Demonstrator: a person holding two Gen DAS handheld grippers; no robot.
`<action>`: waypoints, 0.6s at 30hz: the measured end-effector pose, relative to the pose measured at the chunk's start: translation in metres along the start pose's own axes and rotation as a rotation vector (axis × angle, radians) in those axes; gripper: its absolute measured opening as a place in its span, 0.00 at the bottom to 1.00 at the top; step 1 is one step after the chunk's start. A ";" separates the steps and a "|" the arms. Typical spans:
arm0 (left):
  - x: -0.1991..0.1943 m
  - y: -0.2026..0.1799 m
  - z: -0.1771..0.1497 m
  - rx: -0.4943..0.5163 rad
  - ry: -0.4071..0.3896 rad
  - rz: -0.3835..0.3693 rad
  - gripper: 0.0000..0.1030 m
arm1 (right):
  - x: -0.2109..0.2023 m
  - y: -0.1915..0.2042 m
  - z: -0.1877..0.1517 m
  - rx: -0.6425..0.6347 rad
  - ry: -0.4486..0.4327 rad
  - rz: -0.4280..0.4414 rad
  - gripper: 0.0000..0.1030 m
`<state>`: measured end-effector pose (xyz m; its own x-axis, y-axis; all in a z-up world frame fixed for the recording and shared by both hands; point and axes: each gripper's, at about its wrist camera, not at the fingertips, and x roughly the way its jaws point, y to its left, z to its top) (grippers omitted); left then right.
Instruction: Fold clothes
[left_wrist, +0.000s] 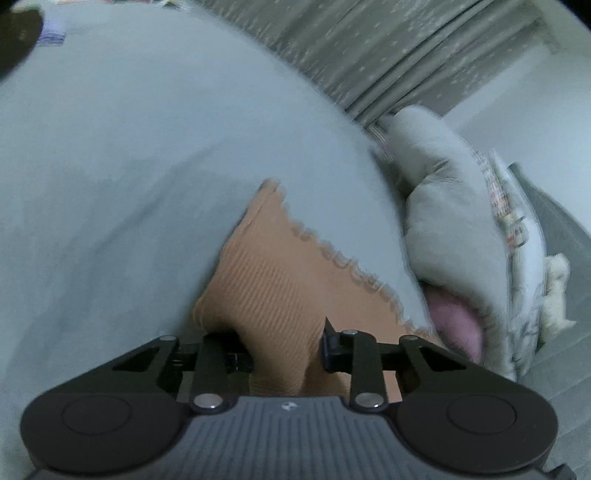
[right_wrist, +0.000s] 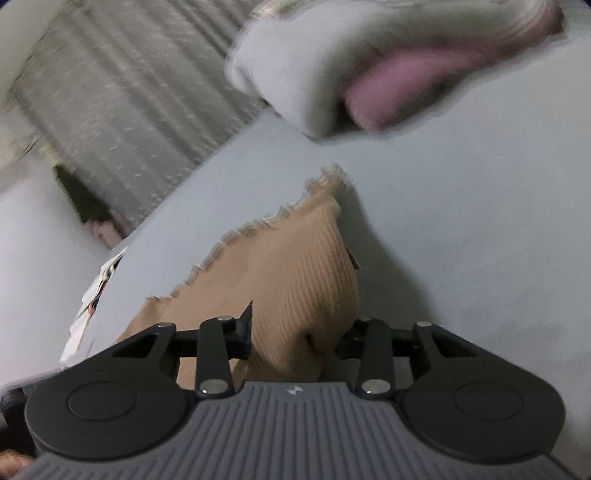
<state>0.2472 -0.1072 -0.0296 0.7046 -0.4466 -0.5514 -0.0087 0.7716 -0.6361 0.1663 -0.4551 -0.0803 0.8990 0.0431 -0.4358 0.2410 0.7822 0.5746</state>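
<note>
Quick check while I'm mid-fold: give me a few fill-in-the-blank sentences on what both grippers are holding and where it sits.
1. Both the left gripper and the right gripper are shut on the same ribbed ______ garment.
2. The garment's free edge has a ______ trim.
3. The garment lies over a pale ______ sheet.
4. In the right wrist view, the pink and white bundle lies ______ the garment.

Missing words: tan; wavy; blue; beyond

Garment bunches between both grippers' fingers, hiding the fingertips; bedding and curtain are motion-blurred.
</note>
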 end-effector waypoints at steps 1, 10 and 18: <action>-0.013 -0.007 0.009 -0.007 0.002 -0.017 0.29 | -0.009 0.007 0.006 -0.025 -0.015 0.013 0.37; -0.118 -0.081 0.043 0.083 0.065 -0.086 0.30 | -0.128 0.033 0.064 -0.013 0.046 0.223 0.37; -0.071 -0.178 0.001 0.242 0.181 -0.043 0.30 | -0.168 -0.043 0.053 0.210 0.043 0.176 0.37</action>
<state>0.1998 -0.2123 0.1235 0.5627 -0.5379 -0.6278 0.2027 0.8260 -0.5260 0.0243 -0.5284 0.0050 0.9187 0.1969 -0.3425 0.1564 0.6147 0.7731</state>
